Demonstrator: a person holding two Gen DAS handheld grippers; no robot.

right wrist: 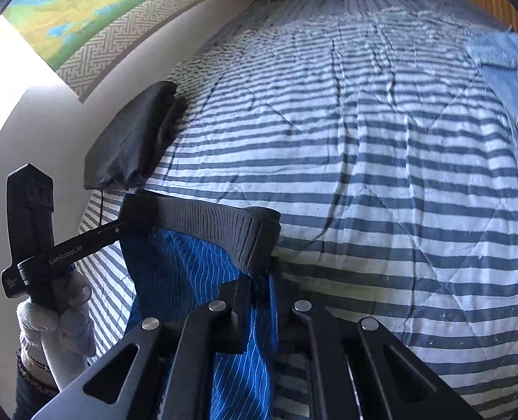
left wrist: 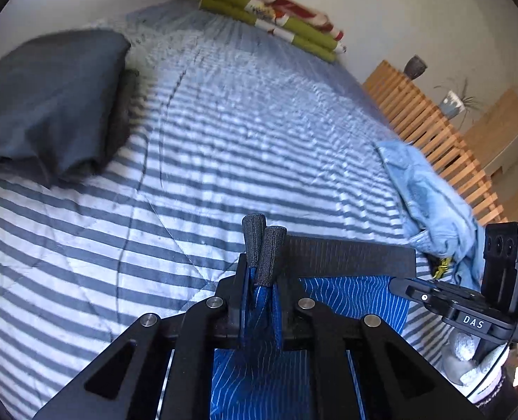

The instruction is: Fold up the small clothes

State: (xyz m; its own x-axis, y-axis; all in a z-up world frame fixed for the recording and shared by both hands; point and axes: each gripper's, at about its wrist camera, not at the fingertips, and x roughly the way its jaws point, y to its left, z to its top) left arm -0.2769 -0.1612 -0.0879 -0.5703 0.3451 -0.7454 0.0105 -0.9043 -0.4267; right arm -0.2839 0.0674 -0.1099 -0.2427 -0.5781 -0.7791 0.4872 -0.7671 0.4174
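Note:
Blue boxer shorts (left wrist: 357, 297) with thin white lines and a dark grey waistband (left wrist: 346, 255) hang just above the striped bed, stretched between both grippers. My left gripper (left wrist: 264, 232) is shut on the waistband's left end, with blue cloth pinched between its textured fingers. My right gripper (right wrist: 259, 276) is shut on the other end of the waistband (right wrist: 206, 220), which drapes over its fingertips and hides them. The blue cloth (right wrist: 188, 269) hangs down below it. Each view shows the other gripper from the side, held by a white-gloved hand (right wrist: 59, 315).
A folded dark grey garment (left wrist: 48, 105) lies at the bed's left by the wall. A crumpled light blue garment (left wrist: 427, 203) lies at the right edge beside a wooden slatted rail (left wrist: 434, 133). Green and red folded blankets (left wrist: 276, 17) sit at the far end. Striped duvet (left wrist: 241, 122) stretches between.

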